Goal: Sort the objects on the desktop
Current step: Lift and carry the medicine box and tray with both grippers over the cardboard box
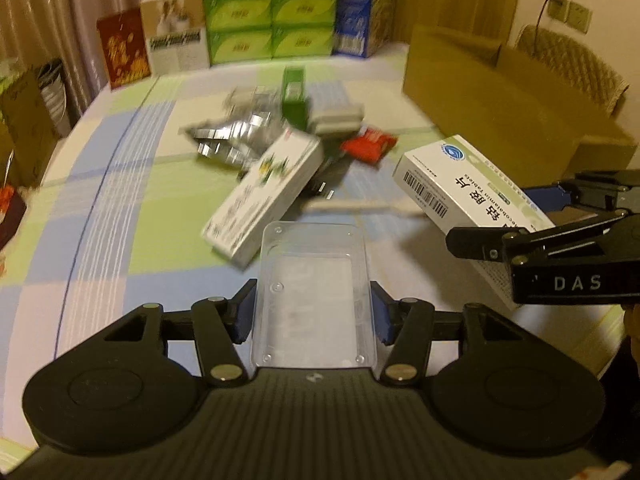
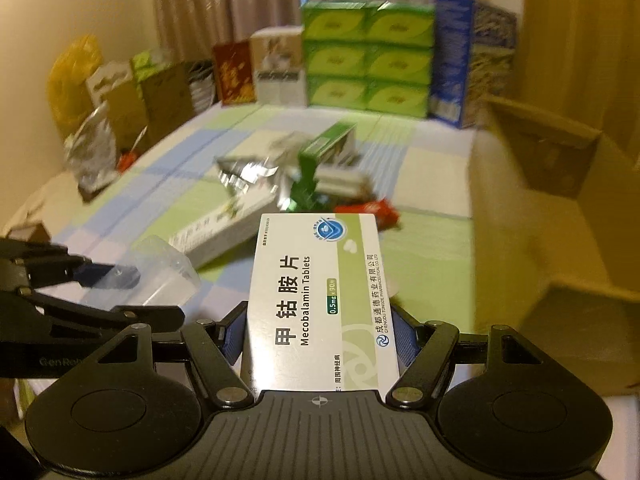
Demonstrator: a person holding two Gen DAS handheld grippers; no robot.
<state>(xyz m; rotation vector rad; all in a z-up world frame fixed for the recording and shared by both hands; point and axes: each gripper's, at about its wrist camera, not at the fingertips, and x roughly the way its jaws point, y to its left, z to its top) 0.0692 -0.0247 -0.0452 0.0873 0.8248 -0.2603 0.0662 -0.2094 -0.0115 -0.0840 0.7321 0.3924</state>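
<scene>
My left gripper [image 1: 312, 312] is shut on a clear plastic tray [image 1: 312, 276], held above the checked tablecloth; the tray also shows in the right wrist view [image 2: 160, 272]. My right gripper [image 2: 320, 332] is shut on a white and green Mecobalamin tablet box [image 2: 320, 292], held above the table; it also shows at the right in the left wrist view [image 1: 460, 188]. A pile lies mid-table: a white and green medicine box [image 1: 268, 196], silver blister packs [image 1: 228, 136], a green box [image 1: 294, 96], a red packet [image 1: 368, 144].
An open cardboard box [image 1: 500, 108] stands at the right of the table, also in the right wrist view [image 2: 560, 208]. Stacked green tissue boxes [image 1: 268, 12], a blue box [image 1: 354, 8] and bags [image 2: 120, 92] line the far and left edges.
</scene>
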